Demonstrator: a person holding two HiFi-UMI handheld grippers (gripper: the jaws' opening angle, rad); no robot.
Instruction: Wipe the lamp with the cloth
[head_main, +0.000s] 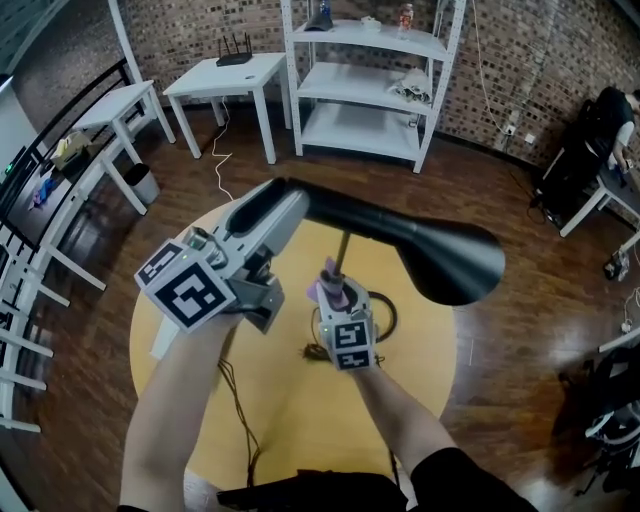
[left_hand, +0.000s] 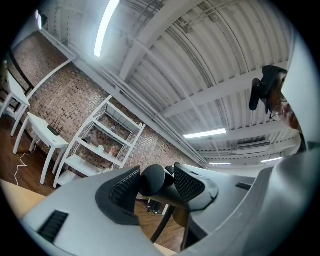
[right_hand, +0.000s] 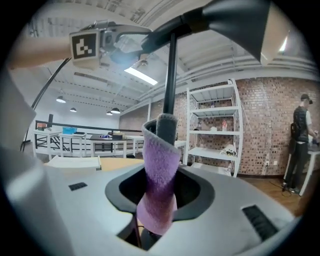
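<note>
A black lamp stands on the round yellow table (head_main: 420, 350), its flared shade (head_main: 450, 258) pointing right. My left gripper (head_main: 262, 222) is shut on the round rear end of the lamp arm (left_hand: 152, 180), with a ribbed pad on each side of it. Lower down, my right gripper (head_main: 333, 285) is shut on the purple cloth (right_hand: 160, 170). The cloth is folded around the thin upright pole (right_hand: 170, 75). In the right gripper view the shade (right_hand: 235, 20) hangs overhead. The lamp's foot is mostly hidden behind the right gripper.
A dark cable (head_main: 235, 390) trails across the table toward me. Behind the table stand a white shelf unit (head_main: 370, 70) and a small white table (head_main: 225, 80). White railings (head_main: 40, 200) run along the left. A person (head_main: 610, 120) is at a desk at the far right.
</note>
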